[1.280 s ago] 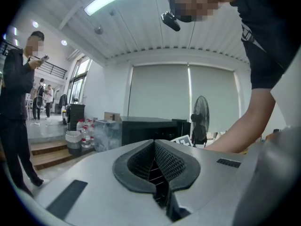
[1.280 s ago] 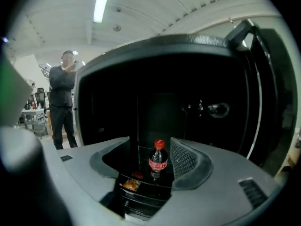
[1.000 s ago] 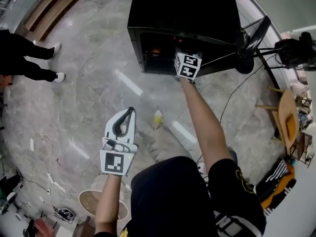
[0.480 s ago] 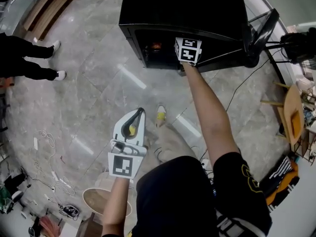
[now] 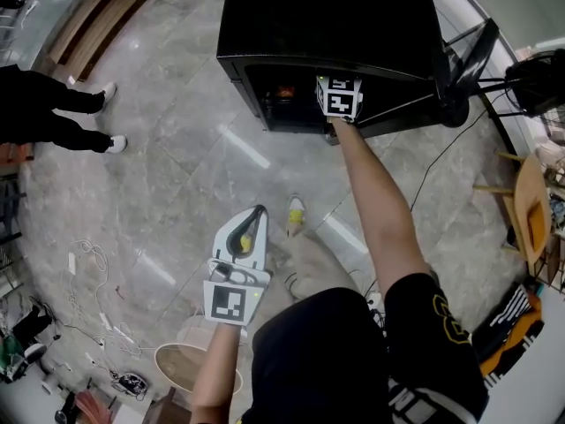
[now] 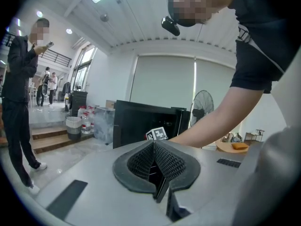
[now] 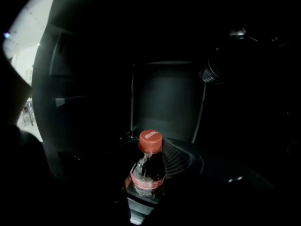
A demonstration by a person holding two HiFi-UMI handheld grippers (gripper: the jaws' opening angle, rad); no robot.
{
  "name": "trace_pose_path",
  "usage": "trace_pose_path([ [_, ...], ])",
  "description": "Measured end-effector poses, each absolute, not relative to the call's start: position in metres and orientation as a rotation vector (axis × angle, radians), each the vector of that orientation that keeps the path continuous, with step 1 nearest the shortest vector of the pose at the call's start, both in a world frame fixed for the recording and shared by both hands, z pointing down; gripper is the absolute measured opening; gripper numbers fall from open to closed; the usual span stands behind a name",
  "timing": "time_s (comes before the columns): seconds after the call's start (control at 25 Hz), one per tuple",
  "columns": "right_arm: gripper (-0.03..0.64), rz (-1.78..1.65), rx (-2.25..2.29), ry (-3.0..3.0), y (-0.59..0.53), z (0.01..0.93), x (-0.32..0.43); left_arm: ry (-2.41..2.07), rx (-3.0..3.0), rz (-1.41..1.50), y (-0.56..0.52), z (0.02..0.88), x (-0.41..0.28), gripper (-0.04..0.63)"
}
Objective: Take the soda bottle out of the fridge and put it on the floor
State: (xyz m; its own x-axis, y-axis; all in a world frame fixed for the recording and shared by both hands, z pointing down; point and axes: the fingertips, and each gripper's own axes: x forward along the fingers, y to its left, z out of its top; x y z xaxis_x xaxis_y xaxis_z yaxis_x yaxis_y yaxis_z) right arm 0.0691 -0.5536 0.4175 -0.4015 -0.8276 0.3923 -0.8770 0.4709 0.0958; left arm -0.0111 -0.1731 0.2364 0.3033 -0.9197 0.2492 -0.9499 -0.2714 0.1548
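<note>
A small soda bottle (image 7: 149, 147) with dark drink, a red cap and a red label stands inside the dark fridge (image 5: 327, 25). My right gripper (image 7: 148, 178) reaches into the fridge opening, and in the head view only its marker cube (image 5: 340, 97) shows. Its jaws have just been closing with the bottle between them, and the ribbed right pad (image 7: 176, 159) lies against the bottle's side. The left jaw is lost in the dark. My left gripper (image 5: 259, 210) hangs over the floor well in front of the fridge, shut with nothing in it.
The black fridge (image 6: 136, 121) stands on a grey marble floor with its door (image 6: 182, 121) swung open to the right. A standing fan (image 5: 468, 60) and a cable are beside it. A person (image 5: 53, 113) stands at the left. A round wooden table (image 5: 530, 210) is at the right.
The right gripper's cube has sunk a little further into the fridge opening. The left gripper has drifted slightly lower and to the right in the head view.
</note>
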Motion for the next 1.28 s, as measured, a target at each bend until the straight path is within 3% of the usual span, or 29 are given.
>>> trace_pose_path([
  [0.48, 0.138, 0.148, 1.36, -2.346, -0.472, 0.365, 0.068, -1.757, 2.307, 0.132, -0.113, 0.2, -0.041, 0.018],
  [1.0, 0.138, 0.064, 1.084, -2.539, -0.219, 0.178, 0.028, -1.817, 2.447, 0.043, 0.041, 0.116, -0.09, 0.018],
  [1.28, 0.138, 0.019, 0.936, -2.619, -0.091, 0.124, 0.017, -1.775, 2.541, 0.006, 0.084, 0.095, -0.084, 0.018],
])
